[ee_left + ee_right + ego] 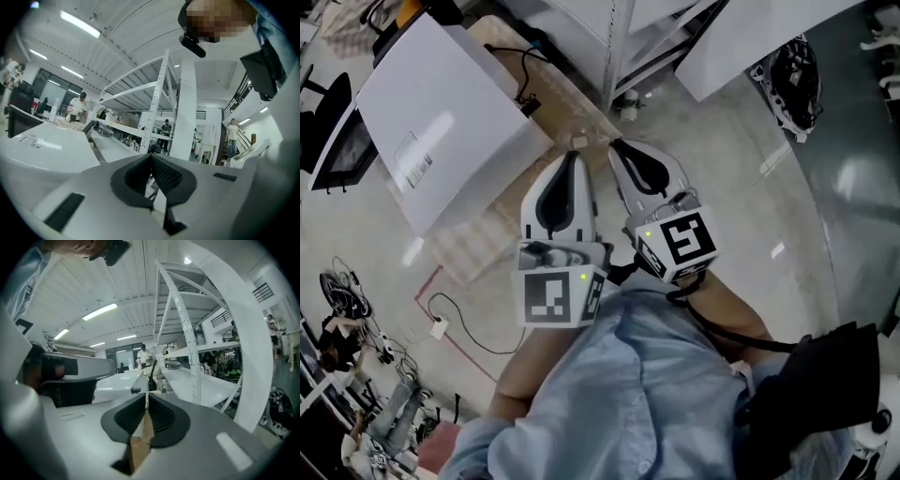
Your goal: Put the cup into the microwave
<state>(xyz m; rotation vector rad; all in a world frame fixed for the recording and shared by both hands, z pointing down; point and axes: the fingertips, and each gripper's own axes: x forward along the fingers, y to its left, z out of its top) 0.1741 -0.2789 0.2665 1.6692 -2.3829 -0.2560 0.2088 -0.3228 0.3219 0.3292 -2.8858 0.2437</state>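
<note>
Nearby: wooden table (567,112) at the upper left of the head view; white metal rack (159,108) behind it; glossy pale floor (722,187) with a red tape line (431,281) and a small white adapter (439,328) on a black cord.
In the way: broad white rack post (187,108) straight ahead of the left jaws; slanted rack upright (187,343) ahead of the right jaws.
Far off: people standing at benches (77,105), too small to tell more.
Cup: place cannot be told from any view.
White boxy appliance (441,122): on the table, up and left of both grippers, apart from them.
Look: plain white top, small printed label near one edge, black cable (525,89) meeting the corner nearest the grippers.
Long axis: from upper left to lower right in the head view; door side cannot be told.
Left gripper (574,157): close to the blue shirt (647,394), pointing level, jaws meeting at the tips, nothing between them.
Right gripper (616,148): just beside the left one, tipped slightly down, jaws drawn together, nothing held.
</note>
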